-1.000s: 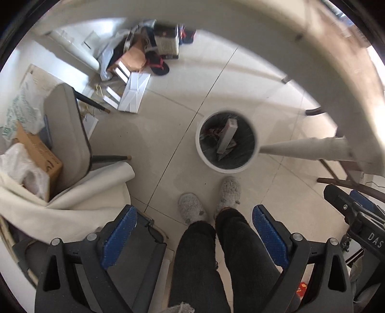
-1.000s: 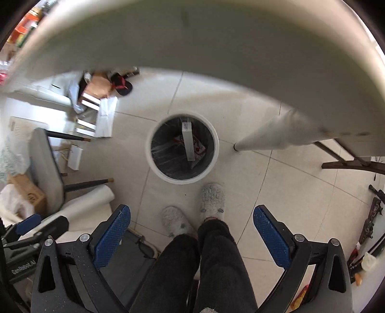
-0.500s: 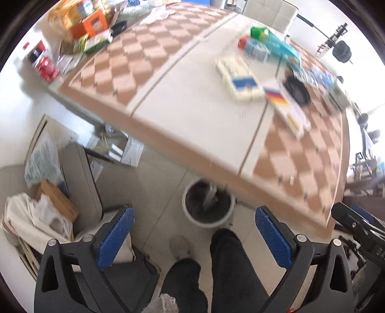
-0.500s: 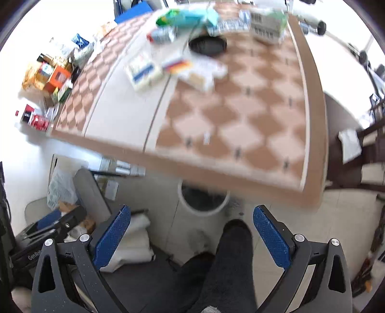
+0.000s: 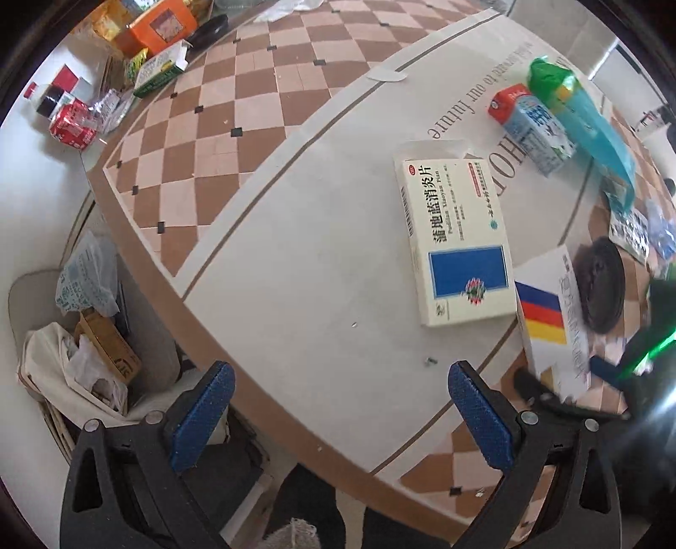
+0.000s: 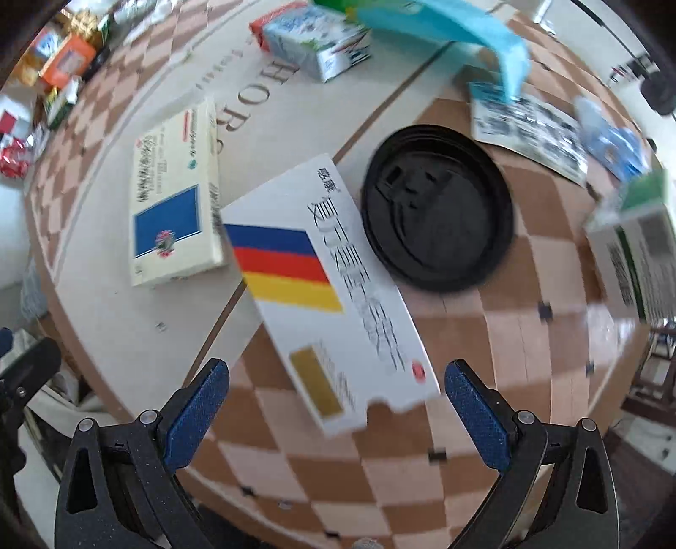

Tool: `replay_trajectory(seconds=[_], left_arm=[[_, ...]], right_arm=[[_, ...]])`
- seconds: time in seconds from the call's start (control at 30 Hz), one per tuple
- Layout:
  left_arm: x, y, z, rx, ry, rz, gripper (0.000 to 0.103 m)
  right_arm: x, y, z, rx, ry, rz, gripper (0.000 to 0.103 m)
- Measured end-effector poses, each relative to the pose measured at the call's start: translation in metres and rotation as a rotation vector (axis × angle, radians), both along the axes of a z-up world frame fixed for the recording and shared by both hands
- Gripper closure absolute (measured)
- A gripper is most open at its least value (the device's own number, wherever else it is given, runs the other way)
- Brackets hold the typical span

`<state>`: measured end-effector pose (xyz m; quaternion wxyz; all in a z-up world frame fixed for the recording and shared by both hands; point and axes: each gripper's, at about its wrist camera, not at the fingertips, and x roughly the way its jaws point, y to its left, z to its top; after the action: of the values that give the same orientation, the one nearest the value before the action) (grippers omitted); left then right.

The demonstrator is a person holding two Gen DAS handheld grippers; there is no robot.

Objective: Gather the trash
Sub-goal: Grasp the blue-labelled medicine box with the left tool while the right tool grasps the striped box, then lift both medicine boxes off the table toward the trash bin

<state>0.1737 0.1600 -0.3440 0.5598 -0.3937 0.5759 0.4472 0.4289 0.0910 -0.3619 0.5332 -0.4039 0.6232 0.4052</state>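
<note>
Both grippers hover over a checkered table (image 5: pixel 203 160) strewn with packaging. My left gripper (image 5: pixel 342 418) is open above the near table edge; a cream medicine box with a blue square (image 5: pixel 454 240) lies flat just beyond it. My right gripper (image 6: pixel 338 414) is open, and a white box with blue, red and yellow stripes (image 6: pixel 325 291) lies between and just ahead of its fingers, untouched. That striped box (image 5: pixel 549 321) also shows at the right of the left wrist view. A black cup lid (image 6: pixel 437 207) rests beside it, and a small milk carton (image 6: pixel 312 38) lies further back.
A teal and green wrapper (image 5: pixel 591 110) lies past the carton (image 5: pixel 532 126). A printed leaflet (image 6: pixel 528 131) and a green-and-white box (image 6: pixel 633 253) sit at the right. Cans and snack boxes (image 5: pixel 105 76) crowd the far left corner. A chair with bags (image 5: pixel 80 338) stands left of the table.
Both grippers rose from the floor-level view of the trash bin to above the table and closed in on the boxes. The bin is out of sight now. Both stayed open.
</note>
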Motion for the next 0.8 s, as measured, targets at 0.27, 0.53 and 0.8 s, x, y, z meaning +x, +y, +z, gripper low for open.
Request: replay_trajectory(seconds=[0.27, 0.53, 0.8], left_arm=[[0.037, 0.037, -0.032, -0.131, -0.092, 0.085, 0.0], [0.076, 0.061, -0.062, -0.14, -0.056, 0.018, 0.019], [0.061, -0.014, -0.058, -0.079, 0.043, -0.238, 0.032]], right_arm=[[0.038, -0.032, -0.002, -0.027, -0.017, -0.186, 0.02], [0.077, -0.06, -0.004, -0.07, 0.031, -0.326, 0.018], [0.078, -0.04, -0.003, -0.061, -0.036, -0.259, 0.021]])
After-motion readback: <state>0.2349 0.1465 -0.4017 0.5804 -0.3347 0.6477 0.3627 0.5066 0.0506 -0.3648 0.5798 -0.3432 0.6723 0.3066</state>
